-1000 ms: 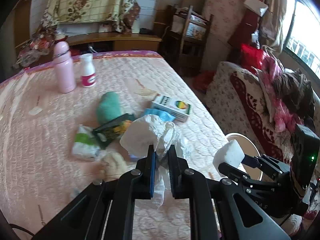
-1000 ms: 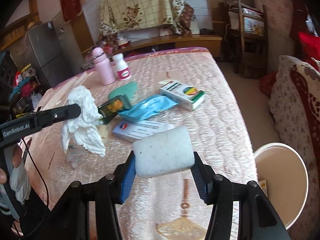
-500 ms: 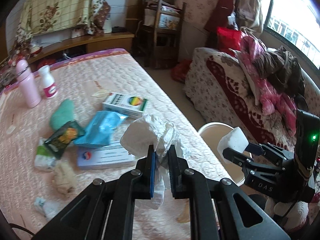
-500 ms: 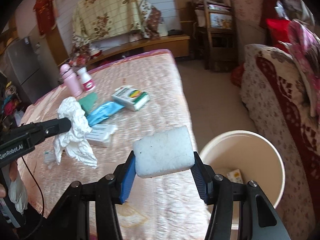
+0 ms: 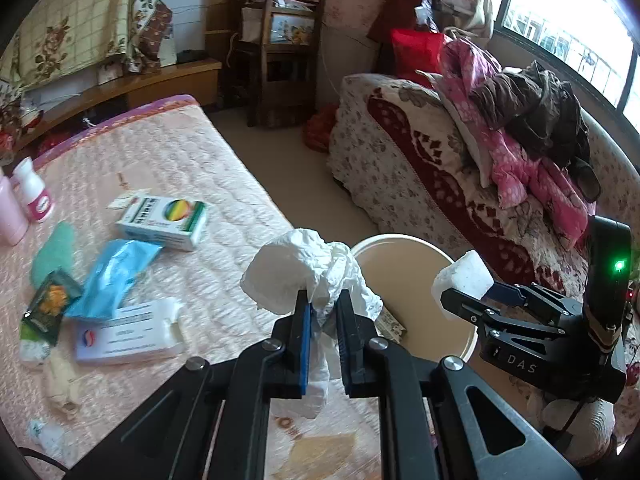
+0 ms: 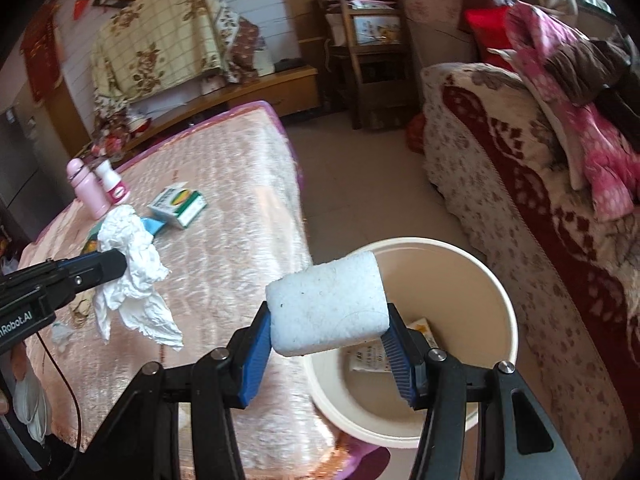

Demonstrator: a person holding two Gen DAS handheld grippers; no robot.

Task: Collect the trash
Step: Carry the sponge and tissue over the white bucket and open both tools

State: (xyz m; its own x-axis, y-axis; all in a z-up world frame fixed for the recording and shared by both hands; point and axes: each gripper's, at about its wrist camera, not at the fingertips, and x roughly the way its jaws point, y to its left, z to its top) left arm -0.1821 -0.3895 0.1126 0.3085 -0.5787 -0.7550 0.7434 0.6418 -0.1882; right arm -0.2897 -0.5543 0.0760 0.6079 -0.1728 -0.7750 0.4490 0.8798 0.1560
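My left gripper is shut on a crumpled white tissue, held above the bed's right edge beside the cream bin. The tissue also shows in the right wrist view. My right gripper is shut on a white foam block, held over the near rim of the bin. The block also shows in the left wrist view. The bin holds a few wrappers. A white card box, a blue wrapper, a dark snack packet and small tissue bits lie on the bed.
A green-and-white box, a green pad, a small white bottle and a pink bottle are on the pink quilted bed. A sofa piled with clothes stands right of the bin. A wooden chair stands beyond.
Both grippers have moved right, from above the bed toward the bin. The foam block is now over the bin's rim and the tissue is beside the bin. Both stay shut on their loads.
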